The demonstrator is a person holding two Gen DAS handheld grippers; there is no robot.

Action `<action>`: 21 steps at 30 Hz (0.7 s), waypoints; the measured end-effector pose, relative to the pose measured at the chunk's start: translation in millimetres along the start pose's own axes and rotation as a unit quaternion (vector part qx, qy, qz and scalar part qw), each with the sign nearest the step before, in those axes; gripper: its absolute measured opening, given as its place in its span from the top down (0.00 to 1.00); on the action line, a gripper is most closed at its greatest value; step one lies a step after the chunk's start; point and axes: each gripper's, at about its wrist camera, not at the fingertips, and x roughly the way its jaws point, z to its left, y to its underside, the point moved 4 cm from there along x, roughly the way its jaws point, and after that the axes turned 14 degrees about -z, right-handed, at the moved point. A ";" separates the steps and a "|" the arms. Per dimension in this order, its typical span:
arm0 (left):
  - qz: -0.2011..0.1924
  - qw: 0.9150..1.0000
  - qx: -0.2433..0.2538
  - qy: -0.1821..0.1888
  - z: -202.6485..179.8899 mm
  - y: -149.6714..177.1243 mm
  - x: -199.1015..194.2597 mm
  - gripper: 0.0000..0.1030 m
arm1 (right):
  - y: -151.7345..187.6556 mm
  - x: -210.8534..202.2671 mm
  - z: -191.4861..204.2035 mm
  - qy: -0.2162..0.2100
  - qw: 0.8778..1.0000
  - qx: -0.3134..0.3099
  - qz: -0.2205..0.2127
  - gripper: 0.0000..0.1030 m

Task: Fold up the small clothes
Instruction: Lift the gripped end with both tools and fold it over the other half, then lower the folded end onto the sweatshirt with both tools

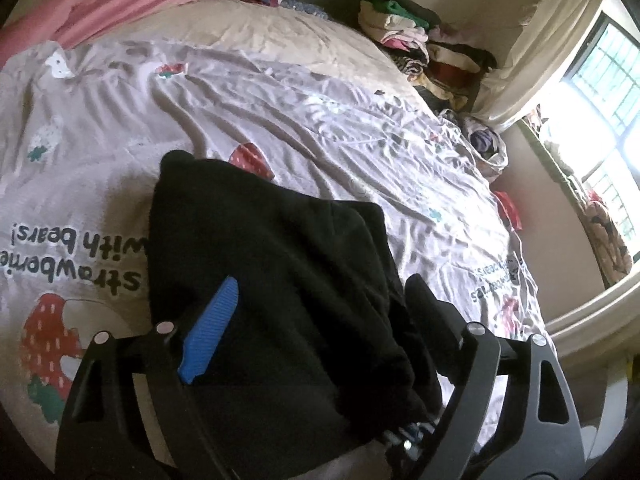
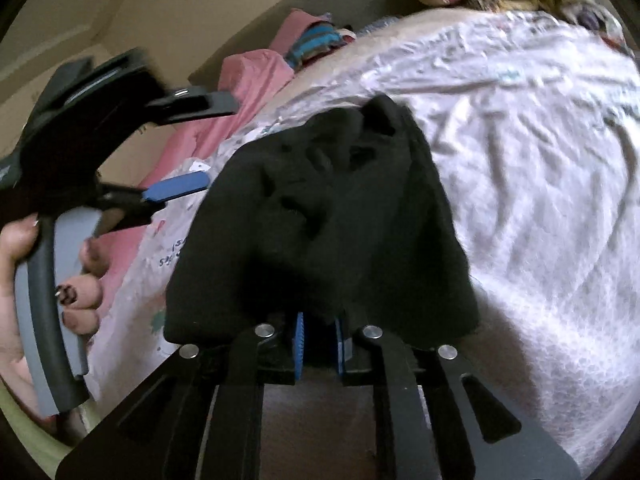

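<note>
left wrist: low, close, faces across bed (image 1: 320, 120) | right wrist: likewise | shared: black garment (image 1: 280, 280), bed

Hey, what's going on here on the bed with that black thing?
A person is folding laundry with a pair of tongs in each hand. The right tongs are shut on a small black garment, holding it bunched over the strawberry-print bedsheet. The left tongs are open, with the black cloth draped between the fingers, one blue pad showing. Stacks of folded clothes sit at the far side of the bed. The garment is not yet laid flat.
</note>
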 end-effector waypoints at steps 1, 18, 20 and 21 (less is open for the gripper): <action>-0.003 1.000 0.006 -0.003 0.8 0.1 -2.5 0.24 | -0.4 -0.1 -2.5 -0.003 1.000 0.009 0.002 0.87; 0.005 0.995 0.063 -0.075 45.8 34.6 -14.0 0.24 | -66.5 35.7 -8.0 -0.090 0.990 0.076 0.083 0.39; 0.008 0.996 0.058 -0.074 51.6 37.9 -14.7 0.24 | -74.3 50.3 -11.1 -0.079 0.990 0.073 0.095 0.39; 0.010 0.996 0.056 -0.071 53.1 39.4 -14.9 0.24 | -78.3 60.5 -14.7 -0.068 0.989 0.075 0.104 0.39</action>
